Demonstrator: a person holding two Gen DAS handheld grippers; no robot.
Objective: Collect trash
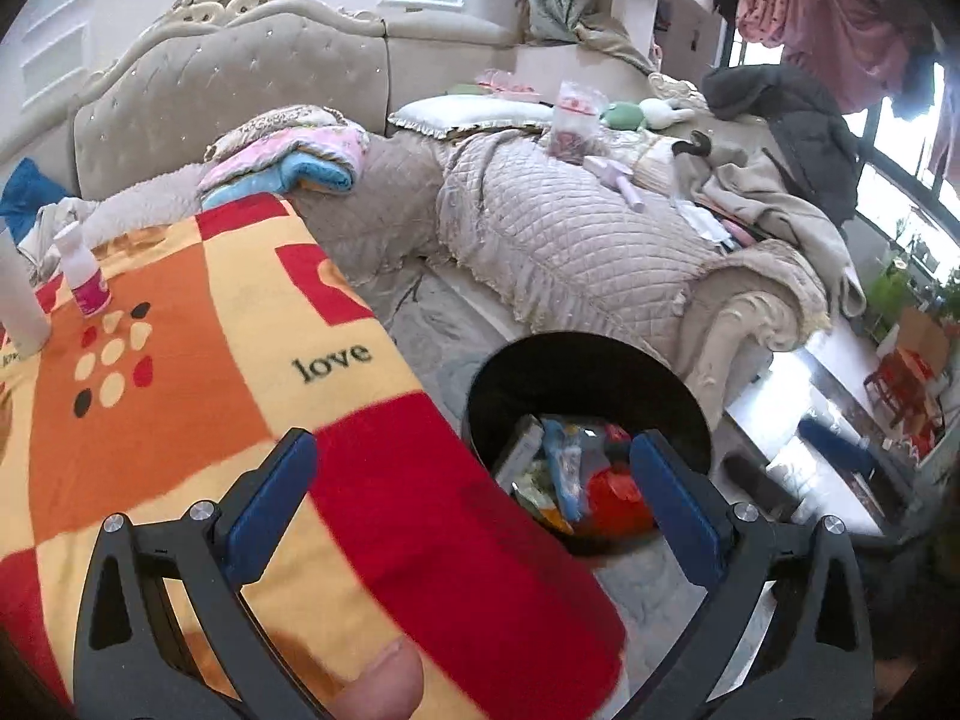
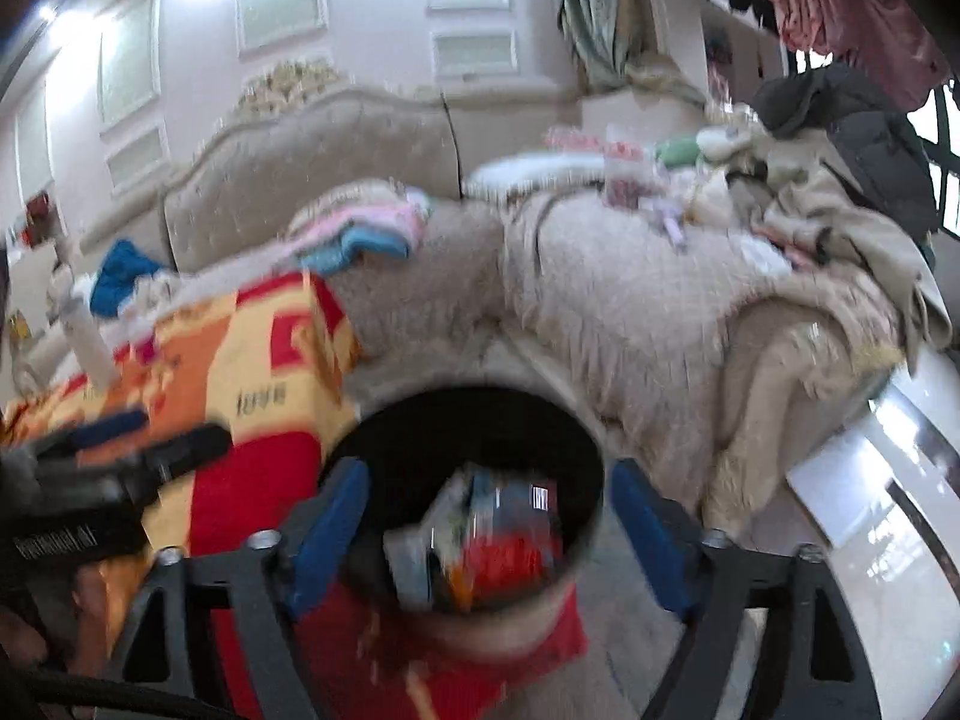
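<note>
A black round trash bin (image 1: pixel 600 360) stands on the floor beside the table; it holds several wrappers and packets (image 1: pixel 576 480). My left gripper (image 1: pixel 474 450) is open and empty, above the table's edge and the bin's near rim. In the blurred right wrist view the bin (image 2: pixel 480 414) shows with the trash (image 2: pixel 492 534) inside, and my right gripper (image 2: pixel 489 486) is open and empty just above it. The left gripper (image 2: pixel 120 444) shows at the left there.
The table wears an orange, red and yellow cloth (image 1: pixel 210 360) with a pink-labelled bottle (image 1: pixel 84 276) and a white bottle (image 1: pixel 21 300). A beige sofa (image 1: pixel 540 222) heaped with blankets and clothes stands behind. A white glossy low table (image 2: pixel 870 516) is at the right.
</note>
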